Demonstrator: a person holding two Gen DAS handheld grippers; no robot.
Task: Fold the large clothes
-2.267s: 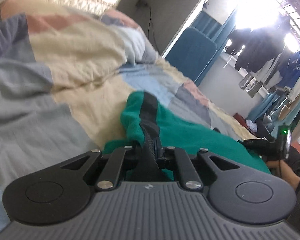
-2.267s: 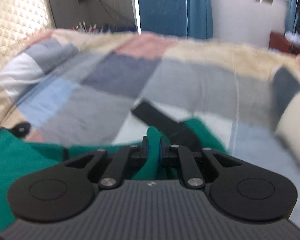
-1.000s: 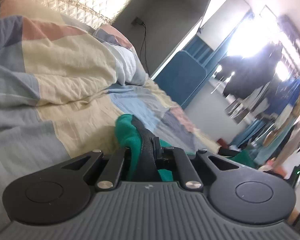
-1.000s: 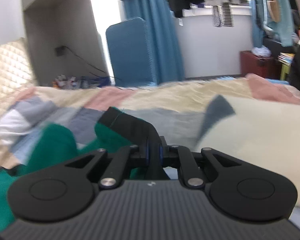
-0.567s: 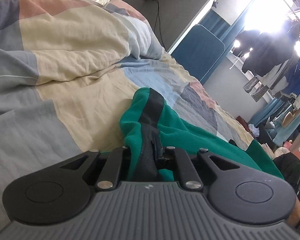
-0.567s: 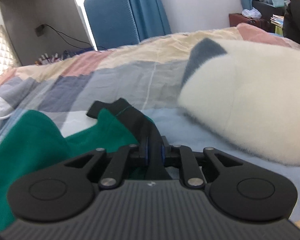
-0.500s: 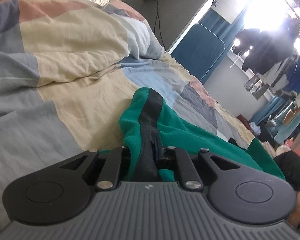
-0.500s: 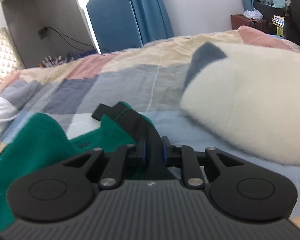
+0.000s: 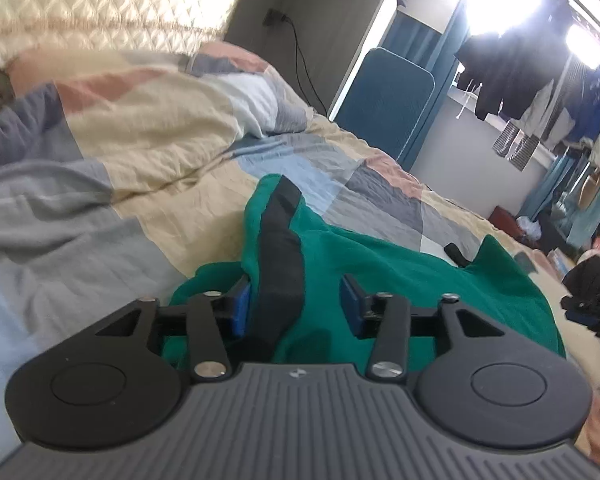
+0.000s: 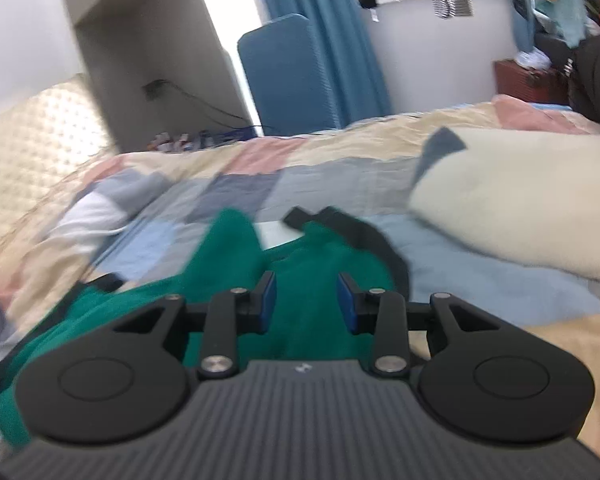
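A green garment [image 9: 400, 276] with black trim [image 9: 280, 264] lies on the patchwork bed quilt [image 9: 100, 184]. My left gripper [image 9: 296, 304] is open, its blue pads either side of the black trim band, which lies loose between them. In the right wrist view the same green garment [image 10: 308, 280] lies under my right gripper [image 10: 307, 300], which is open with the cloth below and between its pads. A black strap [image 10: 364, 236] of the garment lies just right of it.
A cream fluffy blanket or pillow [image 10: 520, 196] lies to the right on the bed. A quilted headboard [image 9: 100, 4] and rumpled duvet [image 9: 132, 120] are at left. A blue panel [image 10: 284, 76], curtains and hanging clothes stand beyond the bed. The right gripper shows at the right edge of the left wrist view [image 9: 596, 312].
Both grippers were shut on the garment's black trim half a second ago; both have opened and let it go. The garment now rests on the bed.
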